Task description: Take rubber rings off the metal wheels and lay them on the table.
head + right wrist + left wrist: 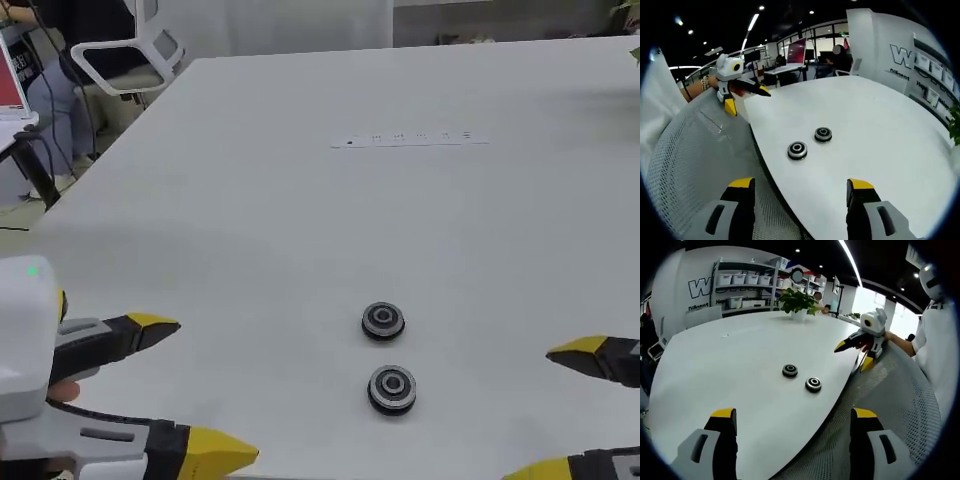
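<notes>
White and broad, the counter [300, 200] carries two small round parts lying flat near our edge: the farther silver metal wheel [382, 321] and the nearer silver metal wheel [391, 389]. Each has a black rubber ring [392, 406] seated around its rim. They lie close together, not touching. We hold the left tongs [205, 390], grey with yellow tips, at the lower left of the head view, released, with nothing between the jaws. The right tongs [545, 410], at the lower right, are likewise released and empty. Both wheels sit between the two tools, apart from each. Farther along the counter we see a pale flush strip with small dark marks [410, 139]. A white chair [125, 62] stands past the left corner. The left gripper view adds a green potted plant [798, 302] at the far end.
</notes>
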Tool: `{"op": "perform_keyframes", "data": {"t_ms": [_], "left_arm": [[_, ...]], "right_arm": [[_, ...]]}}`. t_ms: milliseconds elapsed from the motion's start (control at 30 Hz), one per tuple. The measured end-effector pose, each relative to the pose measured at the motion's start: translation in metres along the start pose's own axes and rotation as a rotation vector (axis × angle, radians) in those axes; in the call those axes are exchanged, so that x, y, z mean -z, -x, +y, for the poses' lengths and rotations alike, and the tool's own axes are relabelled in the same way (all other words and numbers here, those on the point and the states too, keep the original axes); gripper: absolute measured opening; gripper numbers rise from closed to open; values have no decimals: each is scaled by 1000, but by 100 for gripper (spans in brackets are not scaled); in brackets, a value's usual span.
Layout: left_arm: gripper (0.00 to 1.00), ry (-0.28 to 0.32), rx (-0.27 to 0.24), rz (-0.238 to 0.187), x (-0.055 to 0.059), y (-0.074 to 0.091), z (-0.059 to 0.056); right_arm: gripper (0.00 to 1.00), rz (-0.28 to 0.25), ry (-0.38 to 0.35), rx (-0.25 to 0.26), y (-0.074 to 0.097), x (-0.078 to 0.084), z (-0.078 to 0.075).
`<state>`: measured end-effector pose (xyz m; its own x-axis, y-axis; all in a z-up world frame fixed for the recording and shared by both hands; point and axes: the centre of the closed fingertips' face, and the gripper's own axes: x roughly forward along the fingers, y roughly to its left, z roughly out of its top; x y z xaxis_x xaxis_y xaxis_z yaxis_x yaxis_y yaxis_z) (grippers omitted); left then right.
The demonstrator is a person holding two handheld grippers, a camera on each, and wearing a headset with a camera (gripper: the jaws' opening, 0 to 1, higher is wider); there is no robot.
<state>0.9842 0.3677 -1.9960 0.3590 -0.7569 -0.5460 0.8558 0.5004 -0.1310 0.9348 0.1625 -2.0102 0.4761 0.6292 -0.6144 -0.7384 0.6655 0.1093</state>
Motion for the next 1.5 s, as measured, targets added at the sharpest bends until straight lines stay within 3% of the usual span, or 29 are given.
{"op": "perform_keyframes", "data": {"t_ms": [100,333,433,767,867,1067,1233,1300,1400,1500], "left_arm": [[92,-15,15,-19,-8,2,-5],[93,-87,34,-6,-20,4,-15],[93,-113,43,-36,-32,3,-18],[92,-166,76,-124,-73,-8,-26],[91,-224,90,-179,-90,-13,-30],[89,-287,123,-188,-107,-28,-34],[84,-300,153,-226,-123,-38,-35],[85,-300,159,-234,-127,-44,-36],[86,-308,178,-245,-131,-52,-38],[87,-335,187,-263,-134,-63,-39]], "right_arm": [[73,-73,13,-15,2,-22,4],[72,-94,20,-7,-3,-40,-1],[72,-112,50,-9,-6,-54,1],[71,-96,148,-9,-18,-85,2],[71,-103,178,-18,-23,-100,1],[70,-89,257,-35,-38,-123,3],[70,-74,280,-57,-54,-116,3],[67,-36,298,-42,-61,-101,-1],[66,33,307,-74,-67,-77,1],[67,62,318,-98,-70,-64,4]]}}
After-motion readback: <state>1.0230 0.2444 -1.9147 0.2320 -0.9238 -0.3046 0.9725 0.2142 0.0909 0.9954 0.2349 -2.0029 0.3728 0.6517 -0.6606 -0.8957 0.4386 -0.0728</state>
